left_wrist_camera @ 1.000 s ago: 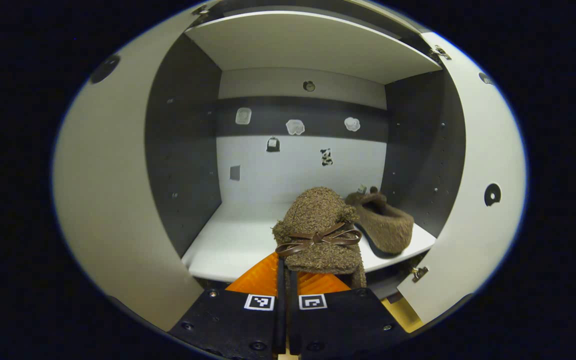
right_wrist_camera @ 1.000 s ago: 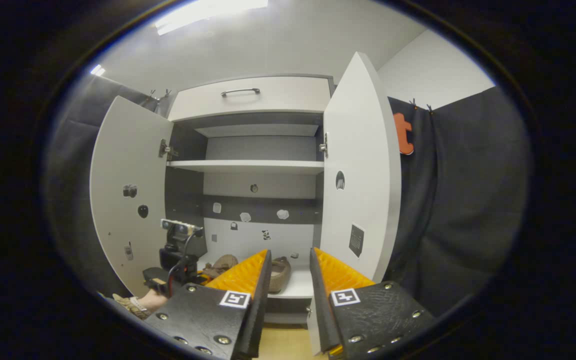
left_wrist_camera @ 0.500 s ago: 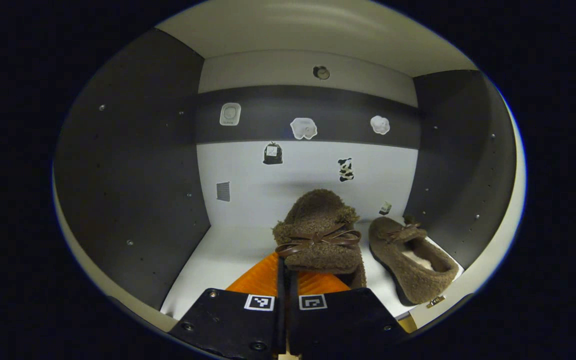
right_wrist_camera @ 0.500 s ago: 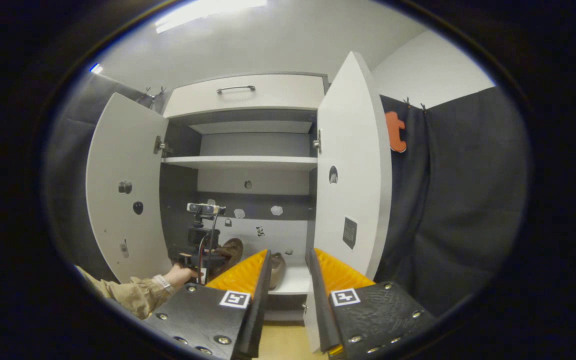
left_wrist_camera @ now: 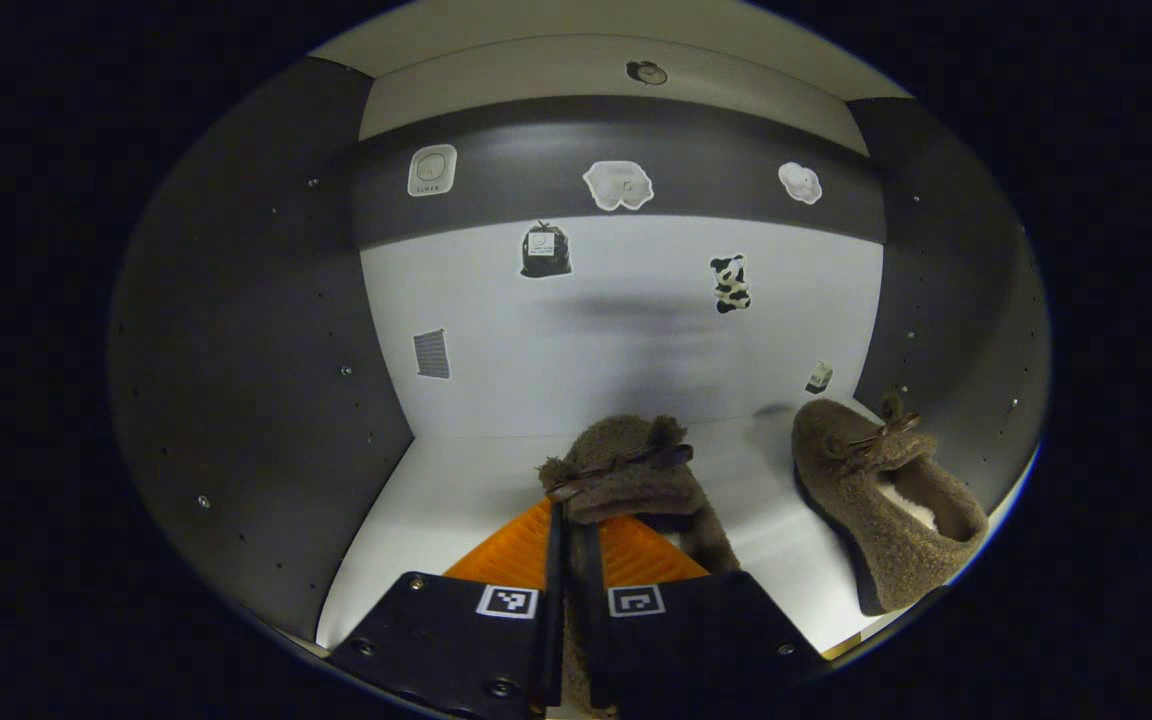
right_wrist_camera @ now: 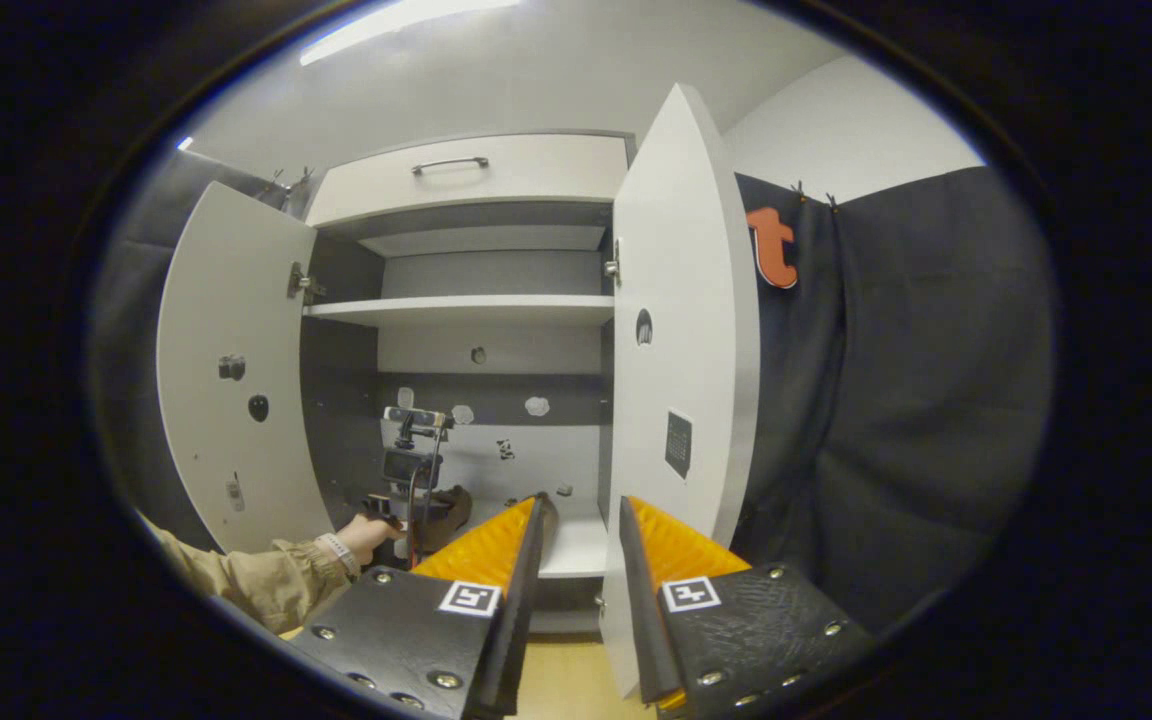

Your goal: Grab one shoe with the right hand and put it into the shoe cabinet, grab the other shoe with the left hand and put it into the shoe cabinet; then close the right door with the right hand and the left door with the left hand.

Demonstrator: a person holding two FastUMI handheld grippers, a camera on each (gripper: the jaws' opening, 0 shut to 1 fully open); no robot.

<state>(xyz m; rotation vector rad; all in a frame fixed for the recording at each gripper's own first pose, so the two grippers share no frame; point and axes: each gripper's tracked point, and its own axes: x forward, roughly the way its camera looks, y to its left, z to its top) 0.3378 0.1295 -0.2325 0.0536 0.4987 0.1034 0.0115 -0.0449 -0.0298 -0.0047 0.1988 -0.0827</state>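
**Second shoe low over the cabinet shelf**

In the left gripper view, the left tool point(left_wrist_camera: 568, 520) is closed nearly flat, pinching the heel edge of a fuzzy brown shoe point(left_wrist_camera: 626, 472) whose bow and toe point toward the back wall. The shoe hangs low over the white bottom shelf point(left_wrist_camera: 436, 500), apparently so that it can be set down parallel to the other shoe point(left_wrist_camera: 881, 490), which lies near the cabinet's right side wall with its opening facing up. The tool reaches deep inside and aims slightly downward.

In the right gripper view, the right tool point(right_wrist_camera: 576, 530) has its fingers parted with nothing between them. It is held back outside the shoe cabinet point(right_wrist_camera: 476, 310), close to the open right door point(right_wrist_camera: 686, 330), probably ready to close it. The left door point(right_wrist_camera: 226, 370) stands open too. A hand point(right_wrist_camera: 366, 535) in a tan sleeve stretches forward, carrying the left tool into the lower compartment.
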